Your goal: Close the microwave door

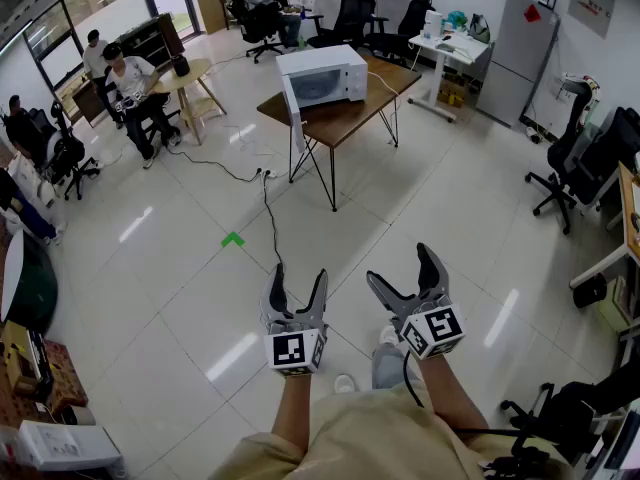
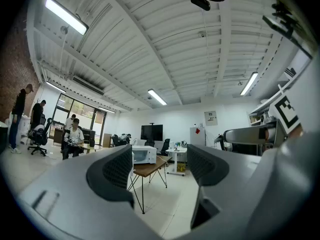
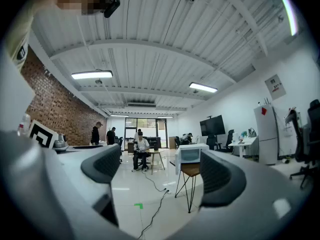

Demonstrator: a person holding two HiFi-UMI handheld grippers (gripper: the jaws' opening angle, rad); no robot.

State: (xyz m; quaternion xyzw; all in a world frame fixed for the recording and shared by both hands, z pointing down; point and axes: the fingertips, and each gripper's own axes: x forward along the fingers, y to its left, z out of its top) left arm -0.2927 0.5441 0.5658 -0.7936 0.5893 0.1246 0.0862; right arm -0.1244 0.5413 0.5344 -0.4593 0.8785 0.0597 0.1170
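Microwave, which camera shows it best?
The head view: the microwave sits whole on the wooden table, door open. In the left gripper view the microwave is small and partly behind a jaw; in the right gripper view it is small between the jaws.

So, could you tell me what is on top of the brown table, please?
A white microwave stands on the brown table, its door swung open. Nothing else shows on the bare wood. Whatever lies behind or beneath the microwave is covered.
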